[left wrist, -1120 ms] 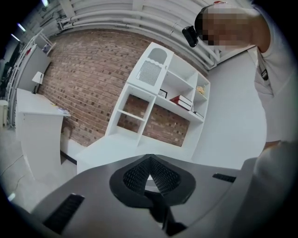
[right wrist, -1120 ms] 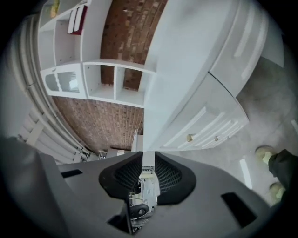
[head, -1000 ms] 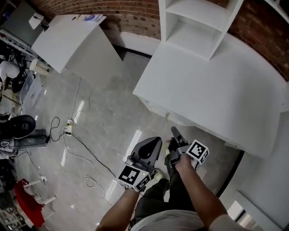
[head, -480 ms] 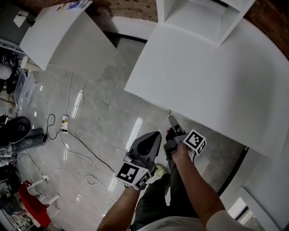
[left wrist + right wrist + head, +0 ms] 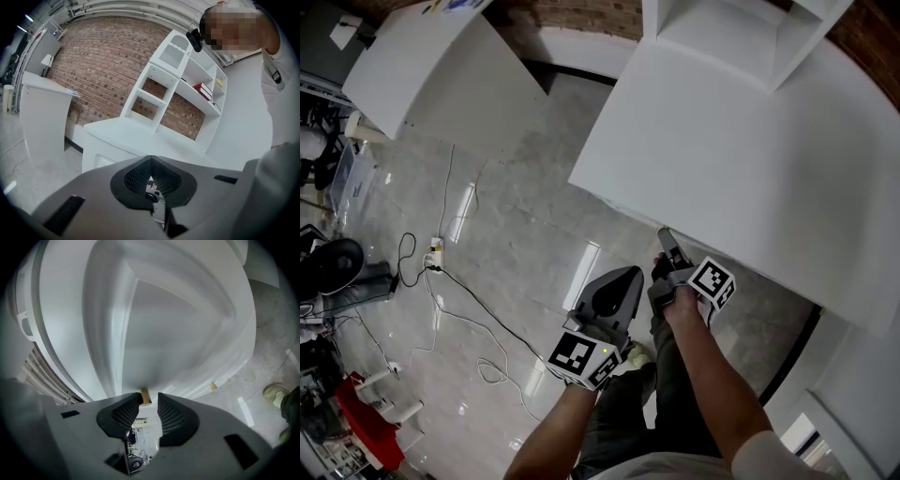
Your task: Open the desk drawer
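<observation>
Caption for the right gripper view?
Right gripper, jaws just opened and empty, faces a tan knob on the white desk.

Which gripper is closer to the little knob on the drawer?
Right. The right gripper has just been opening its jaws, the tan knob at their tips, not pinched. The left gripper hangs shut, back over the floor.

Bright even light; lamp glare streaks the glossy floor; gripper views bulge, dark-cornered; the desk looks blurred
</observation>
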`<state>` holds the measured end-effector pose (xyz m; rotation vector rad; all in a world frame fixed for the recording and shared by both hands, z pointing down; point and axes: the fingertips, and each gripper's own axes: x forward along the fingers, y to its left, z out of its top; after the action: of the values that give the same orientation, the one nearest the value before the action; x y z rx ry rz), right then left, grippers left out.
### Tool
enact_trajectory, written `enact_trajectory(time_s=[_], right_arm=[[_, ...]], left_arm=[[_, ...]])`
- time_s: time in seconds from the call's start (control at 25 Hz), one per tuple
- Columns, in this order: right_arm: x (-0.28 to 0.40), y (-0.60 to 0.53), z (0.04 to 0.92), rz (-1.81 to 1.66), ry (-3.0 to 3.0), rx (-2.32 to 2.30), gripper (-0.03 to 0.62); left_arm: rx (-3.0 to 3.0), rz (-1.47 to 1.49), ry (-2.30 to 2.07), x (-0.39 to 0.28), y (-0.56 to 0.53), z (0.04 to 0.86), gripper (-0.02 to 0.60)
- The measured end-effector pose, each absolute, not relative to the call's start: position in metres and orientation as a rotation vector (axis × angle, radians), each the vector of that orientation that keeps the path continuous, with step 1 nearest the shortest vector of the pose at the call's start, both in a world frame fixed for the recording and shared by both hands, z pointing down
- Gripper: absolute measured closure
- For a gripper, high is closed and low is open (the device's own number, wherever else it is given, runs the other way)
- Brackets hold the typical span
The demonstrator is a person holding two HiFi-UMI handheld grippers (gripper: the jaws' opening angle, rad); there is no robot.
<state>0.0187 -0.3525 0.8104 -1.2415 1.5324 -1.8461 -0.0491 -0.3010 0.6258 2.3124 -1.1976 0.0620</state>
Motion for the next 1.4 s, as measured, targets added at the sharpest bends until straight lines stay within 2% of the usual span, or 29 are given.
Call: enact_trajectory(time_s=[0.12,0.2,0.56,1.4], right_arm=[[0.017,-0.355,0.806,-1.815,1.555,-1.218,0.514],[0.018,-0.356,0.805,-1.796,1.572,-1.220,0.517],[0.012,-0.340,0.803,-1.775,1.564,-1.260,0.517],[-0.044,-0.217,0.805,-1.844,1.536,-1.240,0.517]], left_arm=[[2.314,0.055,-1.199,-0.052,-0.300,0.627,0.569],[2.314,0.051,-1.201,-0.053,-0.299,0.626,0.569],[2.289,0.034,-1.225,-0.065,-0.281,0.626,0.569],[2.246,0.012,-1.276,-0.103,-0.193,0.623,0.569]])
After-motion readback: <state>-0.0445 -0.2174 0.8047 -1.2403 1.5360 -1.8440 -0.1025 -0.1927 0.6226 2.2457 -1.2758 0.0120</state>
